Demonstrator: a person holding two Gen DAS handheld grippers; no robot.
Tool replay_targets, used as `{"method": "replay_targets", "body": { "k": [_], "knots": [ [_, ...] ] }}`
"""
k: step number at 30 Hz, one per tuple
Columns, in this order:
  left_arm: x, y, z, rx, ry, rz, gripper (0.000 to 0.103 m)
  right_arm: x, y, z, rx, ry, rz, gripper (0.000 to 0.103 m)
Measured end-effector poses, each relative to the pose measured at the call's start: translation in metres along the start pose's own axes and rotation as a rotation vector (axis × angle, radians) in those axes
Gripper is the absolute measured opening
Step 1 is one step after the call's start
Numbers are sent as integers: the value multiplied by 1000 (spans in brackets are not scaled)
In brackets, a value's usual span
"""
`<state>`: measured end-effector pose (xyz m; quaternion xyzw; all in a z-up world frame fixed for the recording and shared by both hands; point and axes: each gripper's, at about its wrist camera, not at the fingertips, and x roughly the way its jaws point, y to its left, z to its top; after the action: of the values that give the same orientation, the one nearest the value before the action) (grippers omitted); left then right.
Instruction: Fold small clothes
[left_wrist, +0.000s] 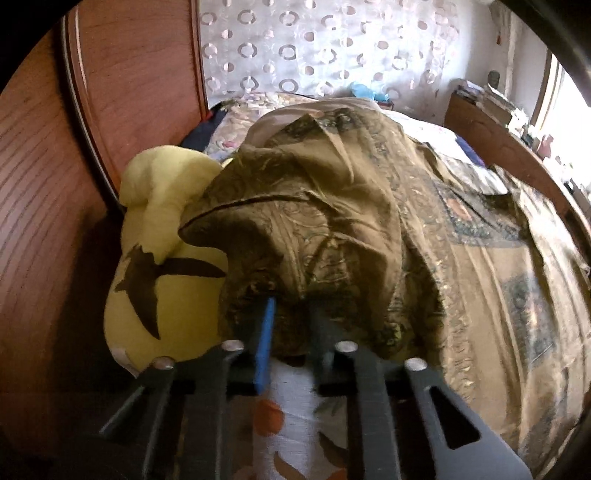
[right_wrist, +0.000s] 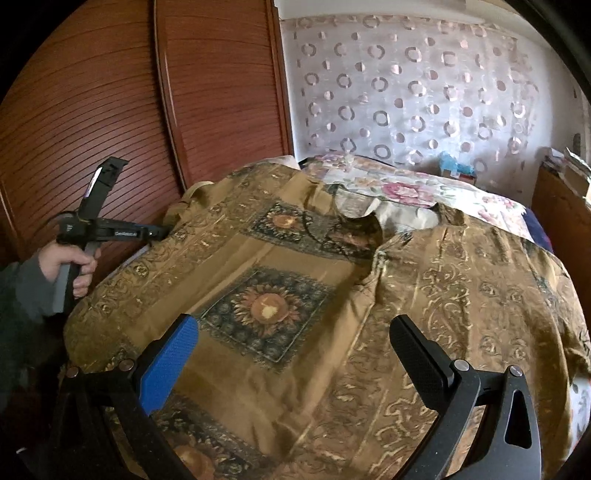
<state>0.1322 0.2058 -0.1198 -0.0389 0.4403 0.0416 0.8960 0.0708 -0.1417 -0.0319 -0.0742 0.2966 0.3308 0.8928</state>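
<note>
A brown patterned garment (right_wrist: 280, 288) with sunflower squares lies spread on the bed, its neck opening (right_wrist: 402, 218) at the far side. In the left wrist view the garment (left_wrist: 332, 206) is bunched up in folds in front of my left gripper (left_wrist: 291, 302), which is shut on its near edge; the fingertips are buried in the cloth. The right wrist view shows that left gripper (right_wrist: 160, 233) at the garment's left edge, held by a person's hand (right_wrist: 74, 266). My right gripper (right_wrist: 293, 325) hovers open over the garment's near part, with nothing between its fingers.
A yellow cloth with a dark bird print (left_wrist: 162, 288) lies left of the garment. A floral sheet (right_wrist: 406, 184) covers the bed's far side. Wooden slatted doors (right_wrist: 92, 110) stand on the left, a curtain with rings (right_wrist: 406, 92) behind, and a wooden cabinet with books (right_wrist: 561, 195) on the right.
</note>
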Motion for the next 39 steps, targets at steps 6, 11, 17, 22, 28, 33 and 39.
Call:
{"method": "replay_targets", "body": {
  "k": [6, 11, 17, 22, 28, 33, 39],
  "knots": [
    [-9, -12, -3, 57, -20, -11, 0, 3, -6, -3, 18, 5, -8, 103],
    [-34, -19, 8, 62, -91, -34, 0, 0, -12, -2, 39, 0, -15, 103],
    [-24, -10, 17, 58, -71, -3, 44, 0, -10, -4, 49, 1, -2, 103],
    [-6, 5, 16, -1, -16, 13, 51, 3, -11, -6, 52, 8, 3, 103],
    [14, 9, 15, -13, 47, -91, 53, 3, -15, -6, 57, 11, 3, 103],
    [11, 6, 12, 18, 27, -103, 41, 3, -17, -7, 60, 12, -1, 103],
    [-6, -5, 6, 121, -27, 29, 7, 4, -18, -8, 63, 19, -5, 103]
  ]
}}
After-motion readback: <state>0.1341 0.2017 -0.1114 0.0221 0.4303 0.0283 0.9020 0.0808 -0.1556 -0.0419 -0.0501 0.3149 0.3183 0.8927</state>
